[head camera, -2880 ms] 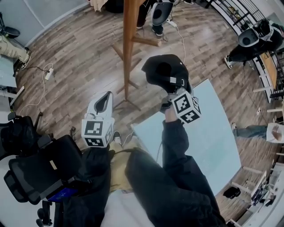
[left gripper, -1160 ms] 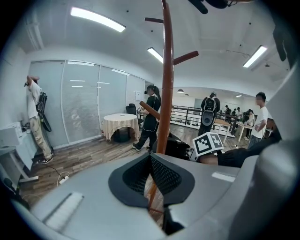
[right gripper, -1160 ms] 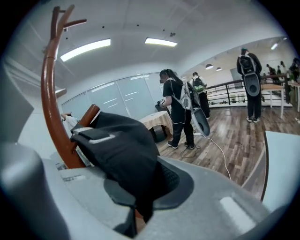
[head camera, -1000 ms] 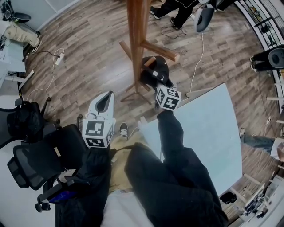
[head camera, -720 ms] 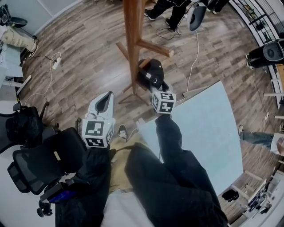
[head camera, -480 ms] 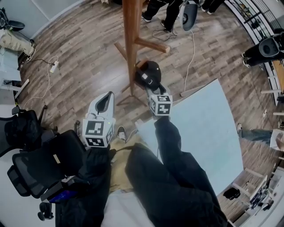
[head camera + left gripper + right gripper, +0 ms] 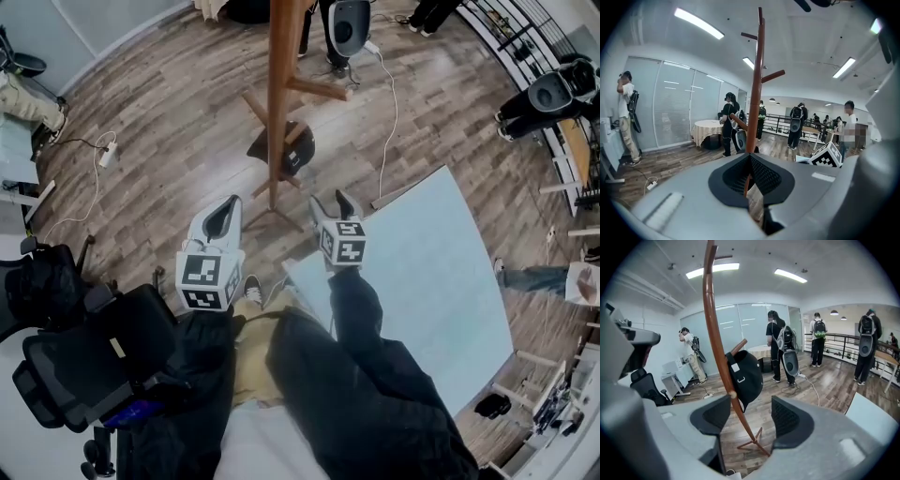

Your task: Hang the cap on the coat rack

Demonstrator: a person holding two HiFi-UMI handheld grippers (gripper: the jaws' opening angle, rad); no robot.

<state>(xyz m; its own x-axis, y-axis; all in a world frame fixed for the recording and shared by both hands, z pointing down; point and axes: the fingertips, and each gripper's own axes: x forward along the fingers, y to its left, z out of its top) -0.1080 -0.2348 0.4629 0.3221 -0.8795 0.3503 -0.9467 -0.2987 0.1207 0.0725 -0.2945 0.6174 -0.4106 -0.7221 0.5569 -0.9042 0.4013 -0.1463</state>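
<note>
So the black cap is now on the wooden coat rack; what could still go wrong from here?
The black fabric cap hangs from one short slanted peg of the brown wooden coat rack, so it might slip off. The right gripper, whose jaws have just been opening with nothing between them, is near that rack; a bump while pulling away could shake the cap loose.

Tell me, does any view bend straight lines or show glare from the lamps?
Right gripper view: the coat rack bows like an arc, and the ceiling lamps burn white. Left gripper view: it looks nearly straight; corners are dark. Head view: floor planks curve near edges.
</note>
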